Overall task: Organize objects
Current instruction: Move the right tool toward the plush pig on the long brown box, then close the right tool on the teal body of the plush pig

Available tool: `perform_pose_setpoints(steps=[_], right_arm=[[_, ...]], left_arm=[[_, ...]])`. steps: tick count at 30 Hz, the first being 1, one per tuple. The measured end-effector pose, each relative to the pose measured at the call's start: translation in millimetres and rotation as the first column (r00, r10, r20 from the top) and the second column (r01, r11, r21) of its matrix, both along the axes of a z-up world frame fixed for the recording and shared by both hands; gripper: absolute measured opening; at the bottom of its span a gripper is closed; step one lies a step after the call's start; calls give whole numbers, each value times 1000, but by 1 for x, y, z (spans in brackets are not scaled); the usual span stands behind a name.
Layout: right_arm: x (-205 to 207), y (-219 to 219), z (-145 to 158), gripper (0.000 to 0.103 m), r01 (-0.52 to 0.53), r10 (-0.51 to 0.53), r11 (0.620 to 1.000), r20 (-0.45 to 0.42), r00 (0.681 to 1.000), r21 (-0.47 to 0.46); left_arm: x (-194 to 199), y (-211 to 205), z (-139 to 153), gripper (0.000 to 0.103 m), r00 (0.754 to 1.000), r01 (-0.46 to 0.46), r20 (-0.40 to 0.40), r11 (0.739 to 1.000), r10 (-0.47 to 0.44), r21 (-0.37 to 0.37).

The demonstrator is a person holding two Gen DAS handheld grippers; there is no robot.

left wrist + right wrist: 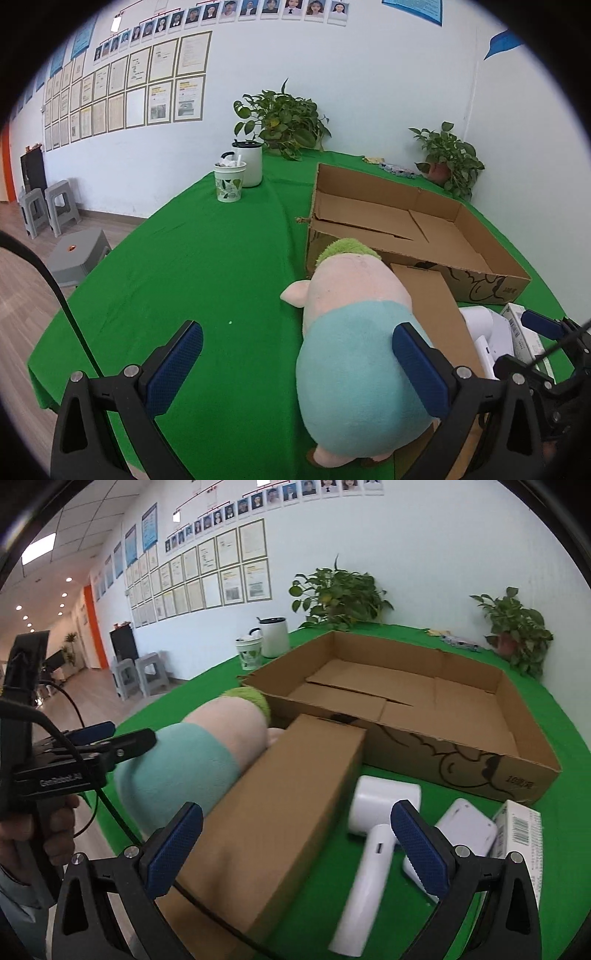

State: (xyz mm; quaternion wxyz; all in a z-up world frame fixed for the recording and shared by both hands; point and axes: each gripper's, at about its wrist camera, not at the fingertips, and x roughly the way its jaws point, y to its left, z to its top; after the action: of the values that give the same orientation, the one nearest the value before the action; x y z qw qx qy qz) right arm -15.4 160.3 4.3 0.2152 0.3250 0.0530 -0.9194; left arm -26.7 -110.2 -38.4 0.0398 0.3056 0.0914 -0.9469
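Note:
A plush toy (351, 347) with a pink head, green hair and a teal body lies on the green tablecloth, its head toward the open cardboard tray (491, 273). My left gripper (299, 365) is open, and its right finger (421, 369) rests against the toy's body. A closed brown box (280, 805) lies beside the toy (192, 760), between the spread fingers of my open right gripper (295, 849). To the right lie a white hair dryer (373, 834), a white flat device (465, 830) and a small barcoded box (517, 834). The left gripper (110, 738) shows at the toy's far side.
A leaf-patterned cup (229, 182) and a white jug (249, 162) stand at the table's far left, with potted plants (284, 118) (448, 158) along the back wall. Grey stools (79, 254) stand on the floor off the left table edge. A hand (33, 834) holds the left gripper.

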Motion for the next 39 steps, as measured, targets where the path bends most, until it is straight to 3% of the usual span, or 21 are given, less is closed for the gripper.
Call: perform_pose_setpoints(steps=[6, 11, 14, 19, 22, 26, 28, 29, 31, 34, 39], right_arm=[[-1, 11, 4, 103, 47, -38, 992, -79, 996, 119], [0, -1, 12, 102, -7, 24, 987, -108, 994, 161], [14, -8, 30, 102, -54, 77, 984, -127, 989, 171], [55, -17, 74, 102, -171, 191, 974, -132, 973, 149], [85, -30, 98, 103, -289, 298, 953, -110, 948, 87], [107, -50, 113, 103, -490, 491, 859, -36, 871, -147], [102, -56, 106, 103, -512, 523, 830, -10, 852, -220], [94, -57, 96, 103, -496, 512, 836, 10, 859, -234], [70, -57, 70, 103, -407, 434, 886, 90, 896, -222], [31, -49, 28, 102, -252, 276, 958, 192, 942, -139], [7, -26, 1, 102, -129, 124, 991, 170, 978, 20]], left_arm=[[-2, 8, 1, 102, 995, 99, -2, 995, -99, 14], [0, 19, -1, 102, 983, 186, 5, 982, -186, 21], [2, 20, -1, 102, 983, 186, 3, 982, -186, 15], [14, -2, 14, 102, 989, 140, -55, 988, -136, 69], [26, -19, 23, 102, 995, 73, -72, 995, -68, 68], [38, -40, 32, 102, 997, 9, -73, 998, -4, 63], [36, -44, 28, 102, 999, 15, -45, 998, -12, 61], [35, -43, 25, 102, 999, 23, -34, 998, -21, 61], [28, -39, 15, 102, 999, 47, -10, 997, -46, 67], [16, -33, 0, 102, 996, 84, 22, 991, -87, 101], [4, -20, -10, 102, 985, 169, 3, 972, -172, 163]])
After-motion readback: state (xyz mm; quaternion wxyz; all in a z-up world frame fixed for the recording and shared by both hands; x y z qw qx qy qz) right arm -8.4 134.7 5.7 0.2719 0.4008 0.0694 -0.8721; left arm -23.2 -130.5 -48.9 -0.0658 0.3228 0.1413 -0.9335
